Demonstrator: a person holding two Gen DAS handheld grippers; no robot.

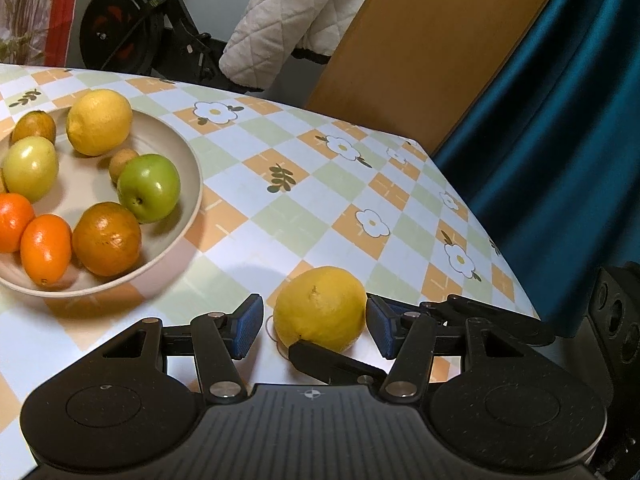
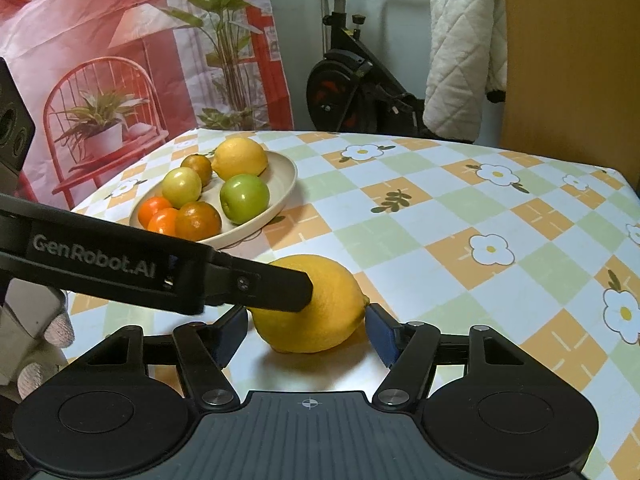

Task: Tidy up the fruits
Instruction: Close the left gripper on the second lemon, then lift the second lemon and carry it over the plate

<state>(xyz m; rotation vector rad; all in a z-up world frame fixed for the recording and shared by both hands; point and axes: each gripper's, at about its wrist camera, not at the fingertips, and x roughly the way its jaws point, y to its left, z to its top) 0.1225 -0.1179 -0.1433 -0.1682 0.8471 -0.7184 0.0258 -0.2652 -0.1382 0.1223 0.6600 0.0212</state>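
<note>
A yellow lemon (image 1: 320,308) (image 2: 320,312) lies on the checked tablecloth, and both grippers stand around it. My left gripper (image 1: 314,326) is open: its right pad touches the lemon, while a small gap shows at the left pad. My right gripper (image 2: 306,332) is shut on the lemon, with a pad against each end. One finger (image 2: 276,286) of the left gripper crosses the lemon's far left side. A right finger (image 1: 320,354) lies in front of the lemon. The beige bowl (image 1: 192,184) (image 2: 290,184) at the left holds another lemon (image 1: 99,122), a green apple (image 1: 149,188) and several oranges.
The table's edge (image 1: 516,280) runs close on the right, with a blue curtain (image 1: 560,120) and a wooden board (image 1: 432,40) beyond it. An exercise bike (image 2: 352,80) draped with a quilted cloth (image 2: 460,60) stands behind the table. Gloved fingers (image 2: 60,328) show at the left.
</note>
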